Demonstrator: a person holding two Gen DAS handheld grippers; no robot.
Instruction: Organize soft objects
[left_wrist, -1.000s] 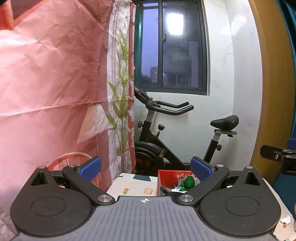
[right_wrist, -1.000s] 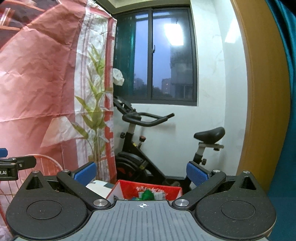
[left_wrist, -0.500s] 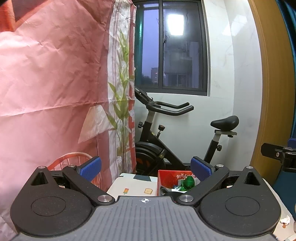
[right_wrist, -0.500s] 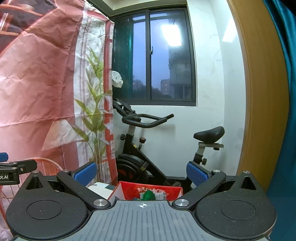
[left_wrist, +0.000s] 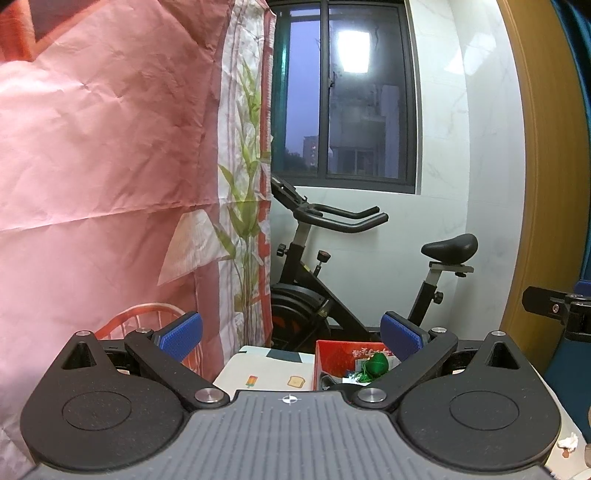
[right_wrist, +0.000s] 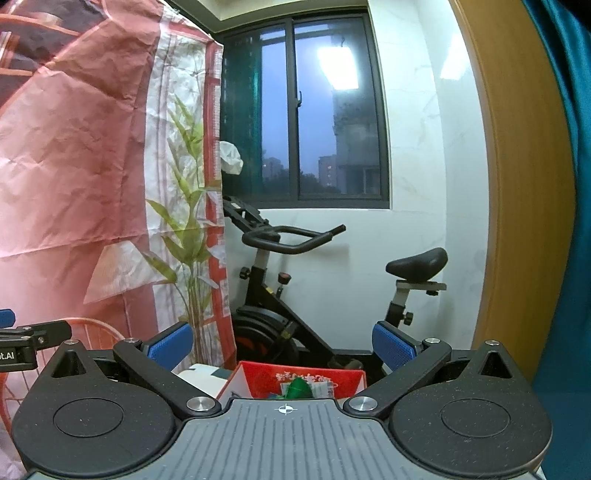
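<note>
Left wrist view: left gripper (left_wrist: 291, 338), jaws spread wide and empty, held level above a table (left_wrist: 258, 369) with a printed cloth. A red box (left_wrist: 332, 354) stands on the table just beyond the right pad; in it lie a green soft item (left_wrist: 376, 363) and other small pieces. At the right edge the right gripper (left_wrist: 554, 310) shows only in part. Right wrist view: right gripper (right_wrist: 282, 345), likewise spread wide and holding nothing, faces the same box (right_wrist: 295, 376) with the green item (right_wrist: 299, 387) just visible over its near wall. A pink wire basket (right_wrist: 85, 332) stands to the left. Judged progress: early or between steps, since neither gripper carries anything and both are raised. Gripper bodies hide the near table, so the box's contents and any loose soft objects cannot be made out.
</note>
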